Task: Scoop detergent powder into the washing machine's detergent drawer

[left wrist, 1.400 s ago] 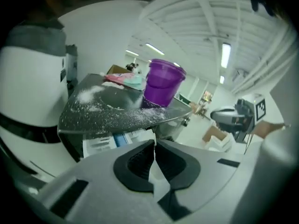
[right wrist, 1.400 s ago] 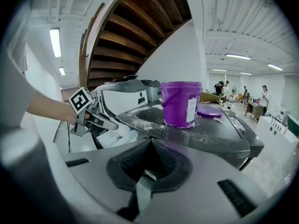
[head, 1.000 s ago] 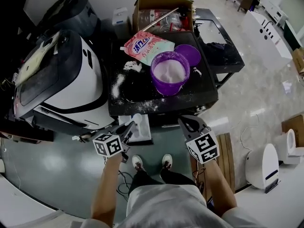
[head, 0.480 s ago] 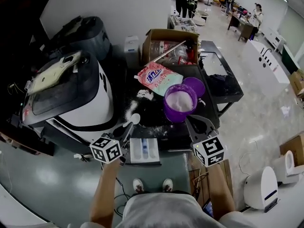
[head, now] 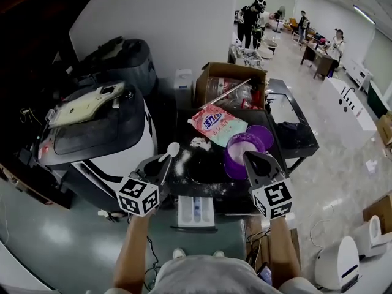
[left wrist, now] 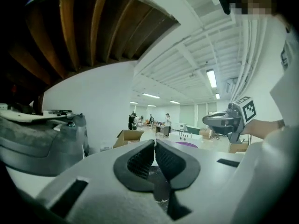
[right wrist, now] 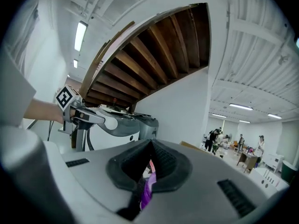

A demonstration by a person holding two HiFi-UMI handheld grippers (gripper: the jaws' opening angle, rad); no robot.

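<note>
My left gripper (head: 164, 162) is shut on the handle of a white scoop (head: 172, 149), held above the front left of the black table (head: 202, 170). In the left gripper view its jaws (left wrist: 154, 146) are pressed together on the thin handle. My right gripper (head: 251, 158) is shut with nothing in it, at the near side of the purple tub of white powder (head: 240, 150). Purple shows past its jaws (right wrist: 150, 155). The white detergent drawer (head: 196, 212) sticks out below the table's front edge. A pink detergent bag (head: 217, 122) lies behind the tub.
The washing machine (head: 98, 139) stands left of the table. Spilled powder (head: 184, 161) dusts the table. A purple lid (head: 264, 135) lies beside the tub, with a cardboard box (head: 229, 84) behind. People (head: 251, 17) stand far back in the room.
Both grippers have risen from beside the drawer toward the table. The scoop now hangs over the table's left front, and the right gripper has come up against the purple tub.
</note>
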